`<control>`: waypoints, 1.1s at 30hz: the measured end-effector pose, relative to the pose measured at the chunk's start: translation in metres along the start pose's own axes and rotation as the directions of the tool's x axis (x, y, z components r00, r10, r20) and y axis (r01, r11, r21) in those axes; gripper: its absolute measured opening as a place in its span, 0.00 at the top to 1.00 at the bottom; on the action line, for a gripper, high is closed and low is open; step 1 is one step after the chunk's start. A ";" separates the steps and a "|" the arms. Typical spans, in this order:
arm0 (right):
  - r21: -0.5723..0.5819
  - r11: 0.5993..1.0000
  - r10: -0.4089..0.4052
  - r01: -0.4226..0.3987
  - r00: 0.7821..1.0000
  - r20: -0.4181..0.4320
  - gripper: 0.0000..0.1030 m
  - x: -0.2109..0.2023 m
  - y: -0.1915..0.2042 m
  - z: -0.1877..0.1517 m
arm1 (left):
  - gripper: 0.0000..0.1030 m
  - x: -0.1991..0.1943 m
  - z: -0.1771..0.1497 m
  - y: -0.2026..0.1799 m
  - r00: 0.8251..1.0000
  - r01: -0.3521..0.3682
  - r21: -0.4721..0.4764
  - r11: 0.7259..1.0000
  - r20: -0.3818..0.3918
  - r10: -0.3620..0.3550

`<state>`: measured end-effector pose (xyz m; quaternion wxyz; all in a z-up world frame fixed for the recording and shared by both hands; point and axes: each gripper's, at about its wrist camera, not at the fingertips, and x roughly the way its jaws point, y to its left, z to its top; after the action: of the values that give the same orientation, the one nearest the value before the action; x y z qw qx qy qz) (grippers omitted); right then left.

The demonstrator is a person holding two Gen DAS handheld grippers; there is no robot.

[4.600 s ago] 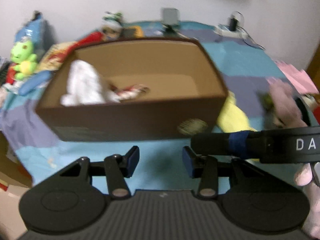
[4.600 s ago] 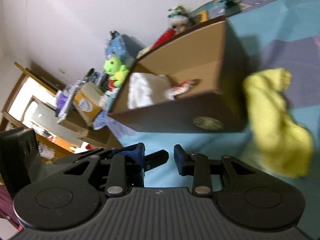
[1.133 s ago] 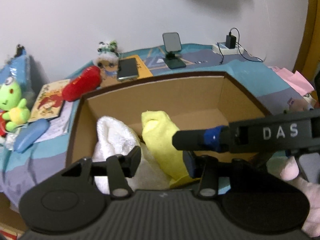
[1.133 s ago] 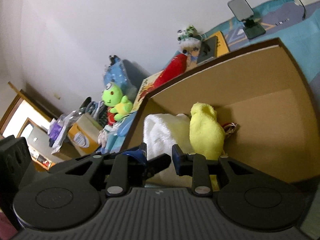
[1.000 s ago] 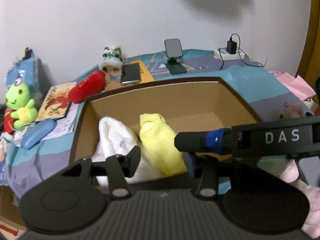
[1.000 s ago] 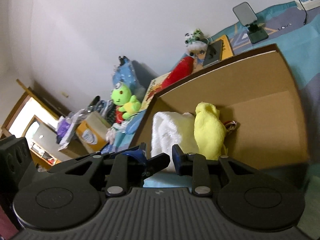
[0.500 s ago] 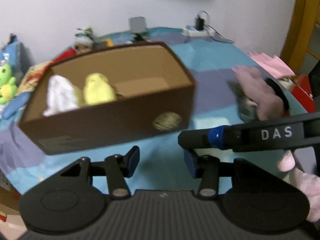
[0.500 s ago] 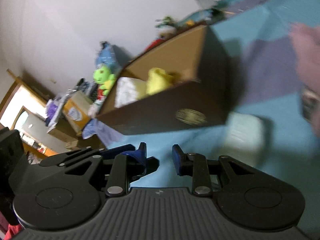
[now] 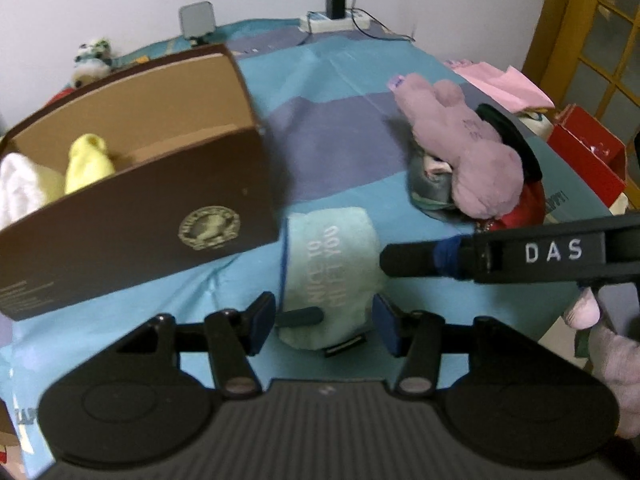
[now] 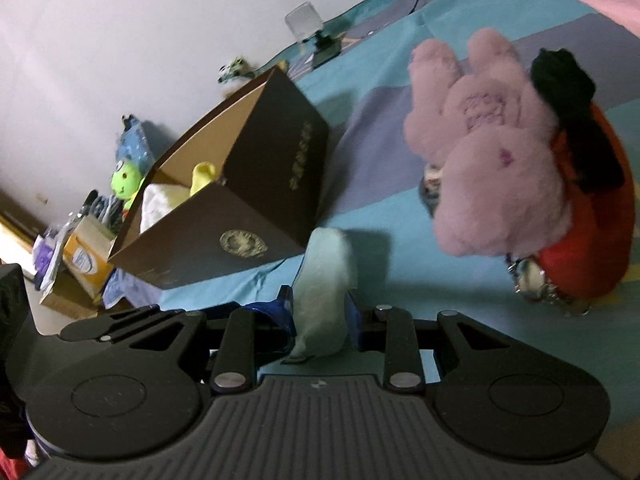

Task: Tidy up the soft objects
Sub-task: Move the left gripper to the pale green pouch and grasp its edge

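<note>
Left-wrist view shows white capitals "DAS" on the black finger of the right gripper (image 9: 404, 258), which crosses in from the right. One pale mint towel (image 9: 330, 268) lies on the blue-and-purple bedspread (image 9: 340, 92), touching the near right corner of the one brown cardboard box (image 9: 140, 224); its embroidered lettering runs sideways and is too blurred to read with any certainty. A round gold emblem sits on the box's front, and the right-wrist view adds a column of gold characters on its end wall, also illegible. Inside the box are two soft things: one white towel (image 9: 18, 188) and one yellow cloth (image 9: 88, 162). One pink plush (image 9: 468, 152) lies well to the right over a red item. The left gripper (image 9: 324, 322) stands wide, its jaws having just been opening, straddling the mint towel's near end without pressing on it. In its own view, the right gripper (image 10: 318, 314) is narrow, pinching that towel (image 10: 324, 284) between its blue pads.
</note>
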<state>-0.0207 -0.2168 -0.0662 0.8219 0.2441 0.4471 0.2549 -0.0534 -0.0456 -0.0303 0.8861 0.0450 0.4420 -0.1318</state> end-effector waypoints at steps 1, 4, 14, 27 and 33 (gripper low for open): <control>0.003 1.000 -0.006 0.006 1.000 0.007 0.89 -0.001 -0.001 0.001 | 0.47 0.002 0.001 -0.002 1.000 0.001 0.006 1.000 -0.005 -0.001; 0.012 1.000 -0.020 0.020 1.000 0.019 0.89 -0.002 -0.006 0.004 | 0.46 0.009 0.006 0.000 1.000 0.002 0.011 1.000 -0.019 -0.002; 0.049 0.997 -0.061 0.060 0.998 0.008 0.88 0.008 -0.005 0.004 | 0.44 0.023 0.009 0.008 0.997 -0.013 0.019 1.000 -0.080 0.015; 0.098 0.988 -0.117 0.120 0.993 -0.035 0.88 0.015 -0.005 -0.012 | 0.41 0.025 0.000 0.016 0.992 0.039 -0.025 0.999 -0.118 -0.041; 0.127 0.985 -0.109 0.113 0.993 -0.039 0.88 0.018 -0.011 -0.022 | 0.39 0.029 -0.005 0.015 0.988 0.058 -0.042 0.997 -0.143 -0.064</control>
<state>-0.0286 -0.2103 -0.0943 0.8100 0.2674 0.4886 0.1832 -0.0364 -0.0353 -0.0571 0.8481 0.0242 0.5085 -0.1470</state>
